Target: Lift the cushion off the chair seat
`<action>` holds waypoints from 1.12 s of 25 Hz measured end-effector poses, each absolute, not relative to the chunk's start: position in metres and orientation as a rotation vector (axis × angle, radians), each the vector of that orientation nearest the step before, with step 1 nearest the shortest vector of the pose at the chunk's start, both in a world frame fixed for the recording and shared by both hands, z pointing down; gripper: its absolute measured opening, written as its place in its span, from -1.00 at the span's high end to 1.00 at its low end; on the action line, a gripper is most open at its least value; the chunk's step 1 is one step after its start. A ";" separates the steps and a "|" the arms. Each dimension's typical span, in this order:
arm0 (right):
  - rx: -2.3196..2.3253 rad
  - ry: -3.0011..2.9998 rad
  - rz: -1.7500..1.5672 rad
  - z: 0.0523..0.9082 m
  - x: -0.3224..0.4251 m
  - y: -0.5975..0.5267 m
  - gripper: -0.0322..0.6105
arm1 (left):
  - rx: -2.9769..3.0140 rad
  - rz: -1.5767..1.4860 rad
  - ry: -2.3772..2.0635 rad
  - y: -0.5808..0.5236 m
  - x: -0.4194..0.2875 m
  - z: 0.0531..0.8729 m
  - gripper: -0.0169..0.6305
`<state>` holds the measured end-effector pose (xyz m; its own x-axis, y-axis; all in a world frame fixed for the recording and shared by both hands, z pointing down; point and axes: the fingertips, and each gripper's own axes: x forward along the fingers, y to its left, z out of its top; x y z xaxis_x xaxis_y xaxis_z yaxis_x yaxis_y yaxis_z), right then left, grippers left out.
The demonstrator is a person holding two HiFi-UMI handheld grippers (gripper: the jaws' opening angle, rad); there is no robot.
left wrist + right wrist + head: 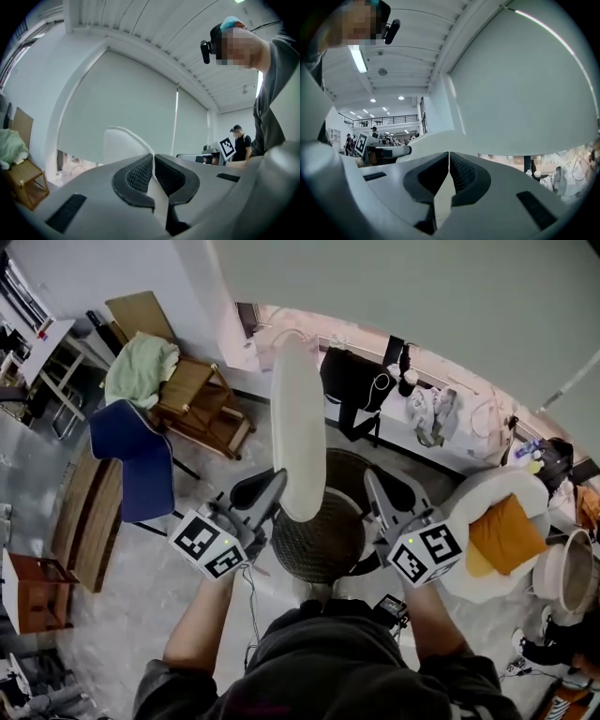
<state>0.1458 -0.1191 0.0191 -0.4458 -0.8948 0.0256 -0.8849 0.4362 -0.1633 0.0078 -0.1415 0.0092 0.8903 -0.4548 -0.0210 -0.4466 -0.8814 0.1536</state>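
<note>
In the head view a white cushion [298, 427] hangs on edge, raised above the round dark wicker chair seat [323, 545]. My left gripper [272, 482] is at the cushion's lower left and my right gripper [373, 482] at its lower right. The left gripper view has my left gripper [153, 171] shut on the cushion's piped edge, and the cushion [123, 145] rises behind the jaws. In the right gripper view my right gripper [448, 168] is shut on a thin fold of the white cushion [443, 199].
A blue chair [141, 460] and a wooden chair with a green cloth [183, 390] stand to the left. At the right is a white armchair [487, 488] with an orange cushion [506, 532]. Dark clothes [356, 381] hang behind. A person [241, 143] stands far off.
</note>
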 end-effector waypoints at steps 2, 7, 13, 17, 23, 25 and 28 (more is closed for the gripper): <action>-1.612 2.598 -0.174 -0.004 0.148 -0.121 0.85 | 2.958 -0.120 -0.694 -0.145 0.009 -0.018 0.89; -1.594 2.562 -0.039 -0.055 0.150 -0.131 0.85 | 3.056 -0.200 -0.680 -0.150 0.013 -0.078 0.89; -1.533 2.538 0.078 -0.104 0.146 -0.144 0.85 | 3.139 -0.261 -0.677 -0.159 0.016 -0.132 0.89; -1.508 2.533 0.152 -0.124 0.145 -0.145 0.85 | 3.191 -0.297 -0.673 -0.159 0.020 -0.154 0.89; -1.499 2.527 0.202 -0.142 0.147 -0.150 0.85 | 3.244 -0.320 -0.695 -0.163 0.024 -0.170 0.89; -1.500 2.525 0.212 -0.146 0.148 -0.154 0.85 | 3.246 -0.313 -0.701 -0.168 0.026 -0.169 0.89; -1.503 2.516 0.222 -0.149 0.152 -0.160 0.85 | 3.246 -0.311 -0.705 -0.174 0.029 -0.169 0.89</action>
